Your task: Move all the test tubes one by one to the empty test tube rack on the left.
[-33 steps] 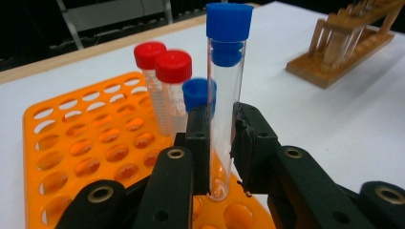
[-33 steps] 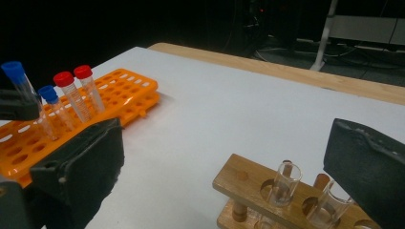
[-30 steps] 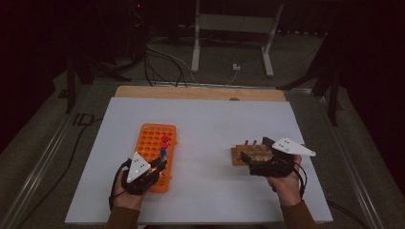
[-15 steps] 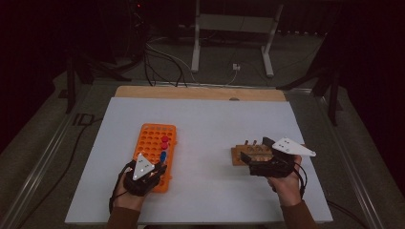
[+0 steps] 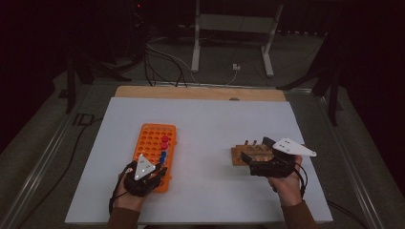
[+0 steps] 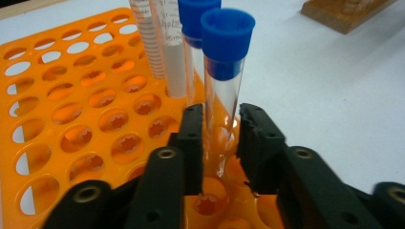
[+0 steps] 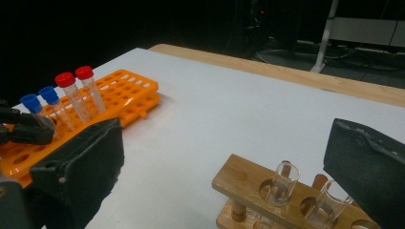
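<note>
left gripper view is showing the left gripper [image 6: 217, 143] with its jaws just easing apart around a blue-capped tube [image 6: 223, 81], the pads flanking the glass with a sliver of gap. that tube is standing upright in the orange rack [image 6: 71, 119], at the rack's near right edge, just in front of a second blue-capped tube [image 6: 193, 28]. right of the rack, the right gripper [image 7: 224, 171] is hovering spread wide over the wooden stand [image 7: 248, 188] on the bench [image 5: 215, 119].

Wide-apart black jaws over wooden rack [image 7: 248, 183] with glass tubes [image 7: 282, 183]; orange rack [image 7: 112, 93] beyond.
</note>
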`<state>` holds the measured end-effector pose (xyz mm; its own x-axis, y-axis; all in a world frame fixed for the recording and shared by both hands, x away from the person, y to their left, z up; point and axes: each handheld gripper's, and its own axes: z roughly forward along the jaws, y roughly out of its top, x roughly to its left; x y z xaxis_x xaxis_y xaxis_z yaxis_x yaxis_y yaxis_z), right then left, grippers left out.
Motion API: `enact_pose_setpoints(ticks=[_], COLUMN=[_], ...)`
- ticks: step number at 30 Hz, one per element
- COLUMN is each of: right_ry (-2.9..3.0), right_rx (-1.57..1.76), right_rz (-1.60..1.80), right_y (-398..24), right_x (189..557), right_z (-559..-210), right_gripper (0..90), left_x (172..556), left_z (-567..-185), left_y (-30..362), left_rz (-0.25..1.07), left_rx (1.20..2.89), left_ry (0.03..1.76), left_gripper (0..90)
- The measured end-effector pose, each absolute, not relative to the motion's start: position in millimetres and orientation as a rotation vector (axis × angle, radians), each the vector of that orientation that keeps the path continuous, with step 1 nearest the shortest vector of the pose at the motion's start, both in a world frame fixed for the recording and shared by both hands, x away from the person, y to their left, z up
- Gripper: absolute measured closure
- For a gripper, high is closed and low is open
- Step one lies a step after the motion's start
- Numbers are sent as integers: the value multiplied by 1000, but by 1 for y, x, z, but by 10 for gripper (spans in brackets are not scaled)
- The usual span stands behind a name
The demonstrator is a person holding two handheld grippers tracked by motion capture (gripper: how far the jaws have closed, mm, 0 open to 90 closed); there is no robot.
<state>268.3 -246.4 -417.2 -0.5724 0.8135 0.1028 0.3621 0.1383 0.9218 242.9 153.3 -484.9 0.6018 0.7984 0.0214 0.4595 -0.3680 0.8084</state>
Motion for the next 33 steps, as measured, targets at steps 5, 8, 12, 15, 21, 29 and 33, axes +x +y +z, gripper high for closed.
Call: enact_pose_setpoints(ticks=[5, 8, 12, 15, 21, 29, 33], right_ry=[1996, 1993, 1992, 1991, 1985, 1972, 1946], right_rx=[1126, 1126, 1128, 1134, 1144, 1163, 1177], right_rz=[1426, 1425, 1419, 1416, 1392, 1346, 1340], right_y=[-247, -248, -248, -249, -253, -260, -270], right_x=[269, 269, 270, 271, 273, 275, 277], right_z=[-417, -417, -418, -418, -419, -419, -417], right_gripper=[1, 1, 2, 2, 1, 2, 3], left_x=[238, 233, 229, 230, 235, 248, 255], left_z=[-478, -470, -460, -454, -440, -432, -433], left_y=[157, 161, 165, 168, 164, 141, 127], left_rz=[531, 531, 539, 518, 511, 516, 501], left_rx=[1969, 1924, 1870, 1831, 1767, 1743, 1745], left_ry=[993, 997, 1004, 997, 975, 960, 958], left_gripper=[621, 590, 499, 459, 400, 236, 171])
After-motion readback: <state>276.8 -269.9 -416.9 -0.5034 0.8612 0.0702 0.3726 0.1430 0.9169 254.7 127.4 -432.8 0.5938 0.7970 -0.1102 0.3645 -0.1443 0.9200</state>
